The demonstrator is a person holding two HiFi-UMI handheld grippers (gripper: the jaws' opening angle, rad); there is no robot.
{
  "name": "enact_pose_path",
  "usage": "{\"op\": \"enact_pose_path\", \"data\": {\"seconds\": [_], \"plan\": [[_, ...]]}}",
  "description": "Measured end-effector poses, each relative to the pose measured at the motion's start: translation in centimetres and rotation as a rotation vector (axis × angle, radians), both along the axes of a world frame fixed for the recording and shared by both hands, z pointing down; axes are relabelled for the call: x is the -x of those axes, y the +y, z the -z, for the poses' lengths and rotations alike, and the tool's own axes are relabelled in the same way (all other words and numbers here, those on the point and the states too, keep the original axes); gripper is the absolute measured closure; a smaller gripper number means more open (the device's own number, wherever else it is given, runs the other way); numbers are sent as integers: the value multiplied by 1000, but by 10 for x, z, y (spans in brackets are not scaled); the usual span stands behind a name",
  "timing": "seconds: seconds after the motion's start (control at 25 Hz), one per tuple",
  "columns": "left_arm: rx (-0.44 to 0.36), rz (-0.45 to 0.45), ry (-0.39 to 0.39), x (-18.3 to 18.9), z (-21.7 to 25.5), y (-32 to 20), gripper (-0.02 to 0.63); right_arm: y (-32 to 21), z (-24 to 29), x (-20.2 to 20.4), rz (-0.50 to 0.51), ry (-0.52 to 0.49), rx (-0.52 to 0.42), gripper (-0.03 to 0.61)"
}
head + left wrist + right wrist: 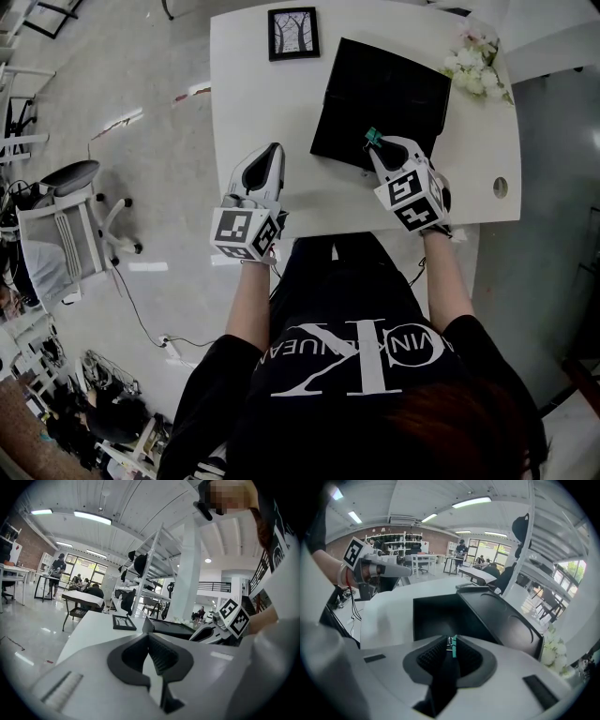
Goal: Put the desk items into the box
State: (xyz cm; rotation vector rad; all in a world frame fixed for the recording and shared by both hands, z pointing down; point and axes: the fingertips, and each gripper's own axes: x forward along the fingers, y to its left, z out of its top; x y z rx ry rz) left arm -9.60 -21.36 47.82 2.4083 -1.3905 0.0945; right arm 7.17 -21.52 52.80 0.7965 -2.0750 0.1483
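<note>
A white table with rounded corners stands on a glossy pale floor, in a big open room with strip lights and white racks. An office chair sits well off to the left of the left fingers.

On the table, a black box lies open, its lid folded out to the right of the right fingers. A small picture frame lies ahead of the left fingers, beyond the box's far left corner. White flowers rest at the table's far right edge.

Both forearms reach out from the person's body over the near edge of the table.

The left gripper points ahead over bare table, just left of the box. Its fingers are closed together at the tips and hold nothing.

The right gripper angles forward and to the left over the box's near edge. Its fingers are clamped on a small teal clip, which pokes out at their tips, with the dark box opening right ahead of them.
</note>
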Motion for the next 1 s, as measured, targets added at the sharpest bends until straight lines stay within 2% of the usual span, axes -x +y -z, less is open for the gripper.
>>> {"op": "enact_pose_path", "data": {"seconds": [0.32, 0.48, 0.8, 1.0], "plan": [[-14, -6, -5, 1, 6, 7, 603, 6, 8, -4, -62, -56, 0, 557], [-25, -8, -9, 1, 11, 10, 603, 8, 16, -7, -84, -63, -32, 558], [-43, -10, -11, 0, 18, 14, 603, 4, 43, -17, -193, -214, -101, 558], [-63, -10, -11, 1, 25, 13, 603, 6, 53, -26, -230, -256, -132, 560]]}}
